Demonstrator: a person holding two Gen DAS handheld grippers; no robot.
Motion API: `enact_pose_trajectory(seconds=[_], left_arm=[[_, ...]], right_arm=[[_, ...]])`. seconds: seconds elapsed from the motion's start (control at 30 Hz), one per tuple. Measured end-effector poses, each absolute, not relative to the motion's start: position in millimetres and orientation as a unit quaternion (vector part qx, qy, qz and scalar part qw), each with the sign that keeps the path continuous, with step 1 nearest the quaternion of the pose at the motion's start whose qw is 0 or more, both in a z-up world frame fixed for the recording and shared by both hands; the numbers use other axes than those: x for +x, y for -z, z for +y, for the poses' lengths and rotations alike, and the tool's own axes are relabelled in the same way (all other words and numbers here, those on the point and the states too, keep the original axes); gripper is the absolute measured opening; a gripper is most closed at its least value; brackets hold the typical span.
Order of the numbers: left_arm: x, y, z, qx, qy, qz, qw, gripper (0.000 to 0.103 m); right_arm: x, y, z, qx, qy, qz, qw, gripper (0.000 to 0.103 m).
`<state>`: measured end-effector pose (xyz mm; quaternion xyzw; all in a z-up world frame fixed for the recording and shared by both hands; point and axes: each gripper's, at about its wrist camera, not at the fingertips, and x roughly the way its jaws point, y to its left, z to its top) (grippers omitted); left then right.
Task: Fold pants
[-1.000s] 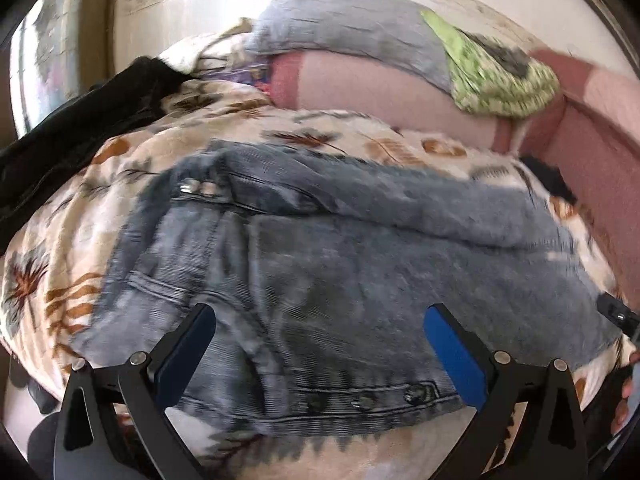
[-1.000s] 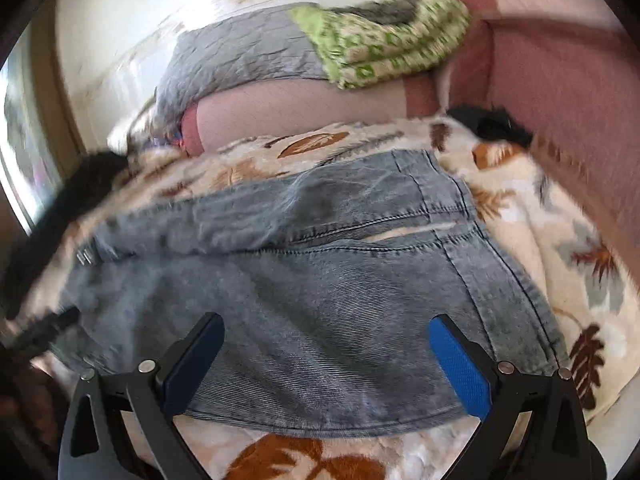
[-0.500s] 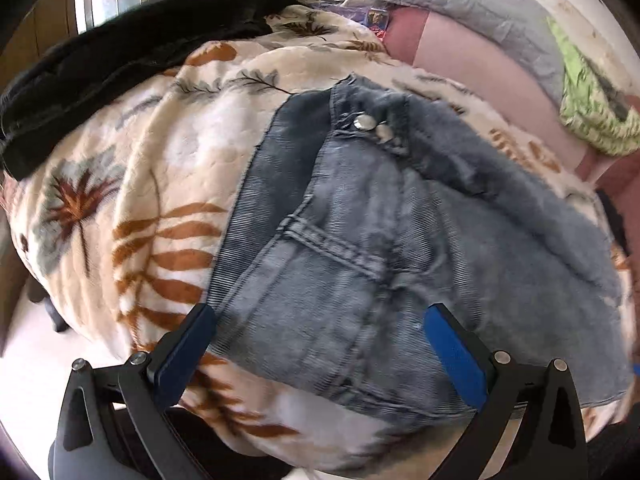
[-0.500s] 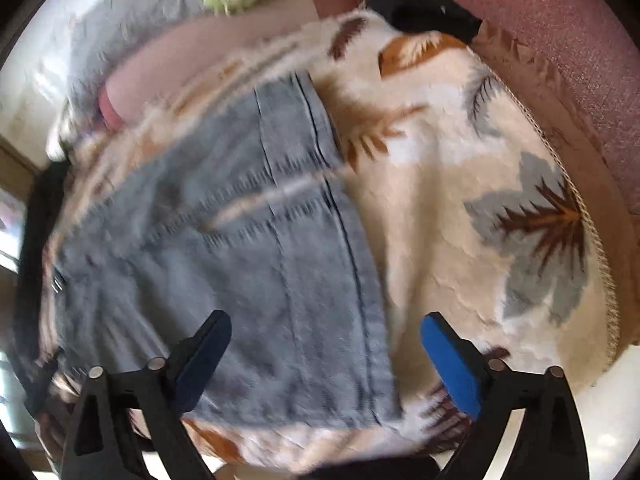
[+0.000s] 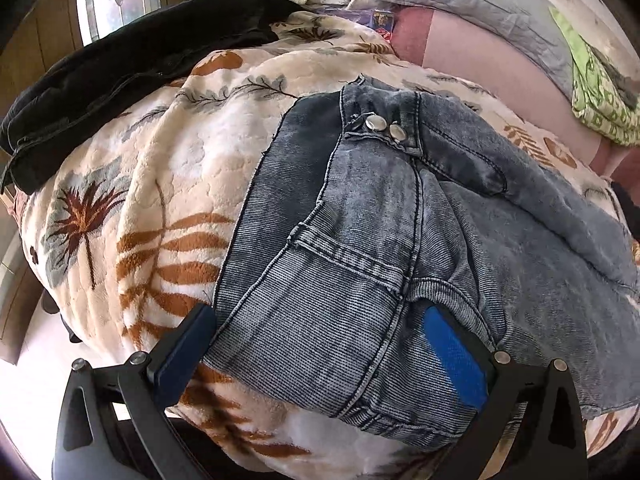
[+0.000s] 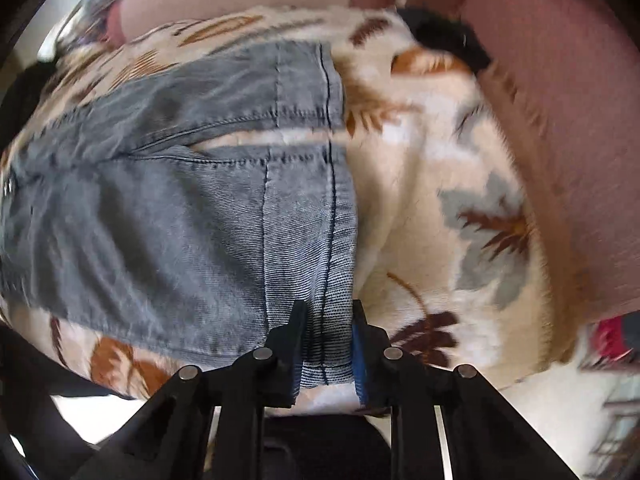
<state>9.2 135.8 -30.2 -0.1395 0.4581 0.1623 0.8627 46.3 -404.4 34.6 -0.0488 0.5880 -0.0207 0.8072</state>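
Grey-blue denim pants (image 5: 360, 240) lie on a cream blanket with leaf prints (image 5: 132, 208). In the left wrist view the waistband end with two metal snaps (image 5: 384, 128) faces me. My left gripper (image 5: 320, 348) is open, its blue pads either side of the near waistband corner. In the right wrist view the leg hems (image 6: 312, 184) lie at the pants' right end. My right gripper (image 6: 326, 344) is shut on the near hem corner of the pants (image 6: 160, 208).
A black garment (image 5: 132, 60) lies at the blanket's far left. A pink sofa back (image 6: 560, 120) rises on the right, with a grey cushion (image 5: 480, 4) and green cloth (image 5: 600, 92) on top. A black item (image 6: 444, 40) sits at the sofa corner.
My right gripper went from wide open to shut on the near hem corner. My left gripper moved closer to the waistband corner and stays open.
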Motion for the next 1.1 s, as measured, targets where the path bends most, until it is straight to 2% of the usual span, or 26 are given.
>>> enact_pose_trajectory(seconds=[0.07,0.13,0.2,0.23,0.27,0.3,0.4,0.47,0.63,0.8,0.9,1.1], left_arm=[[7.0,29.3,136.7,-0.141,-0.162,0.456,0.863,0.103],[7.3,29.1,135.3,-0.138,-0.165,0.457,0.863,0.103],[6.2,26.0,132.3,-0.131,-0.163,0.459,0.863,0.103],[4.6,22.6,130.1,-0.13,-0.156,0.456,0.867,0.103],[1.2,15.4,127.2,-0.124,-0.144,0.447,0.874,0.103],[-0.9,10.3,124.8,-0.12,-0.136,0.441,0.879,0.103],[-4.5,-4.1,118.1,-0.116,-0.112,0.431,0.888,0.103],[-3.9,-3.6,119.2,-0.134,-0.093,0.441,0.882,0.103],[-23.1,-6.5,154.9,-0.21,-0.107,0.445,0.864,0.103],[-39.8,-4.7,202.5,-0.322,-0.115,0.433,0.834,0.102],[-26.4,-9.3,196.5,-0.296,-0.102,0.44,0.842,0.088],[16.7,-8.1,179.5,-0.207,-0.093,0.454,0.862,0.087]], right_arm=[[41.6,-23.1,-405.4,-0.053,0.019,0.603,0.795,0.021],[45.5,3.0,-412.1,-0.036,0.01,0.644,0.764,0.029],[49.6,-3.8,-423.6,-0.015,0.019,0.627,0.779,0.048],[51.2,-14.0,-428.6,0.004,0.018,0.61,0.793,0.051],[54.7,-24.5,-435.1,0.027,0.016,0.59,0.807,0.06],[60.1,-35.5,-440.7,0.045,0.017,0.57,0.82,0.065],[88.6,-51.8,-448.9,0.09,-0.006,0.537,0.839,0.065],[114.2,-39.5,-448.7,0.11,-0.019,0.541,0.834,0.065],[159.6,21.8,-430.9,0.084,-0.001,0.588,0.805,0.064],[153.6,20.0,-423.8,0.067,-0.011,0.579,0.812,0.064],[150.3,21.1,-424.7,0.066,-0.013,0.583,0.81,0.063],[153.3,21.7,-424.2,0.066,-0.012,0.583,0.81,0.063]])
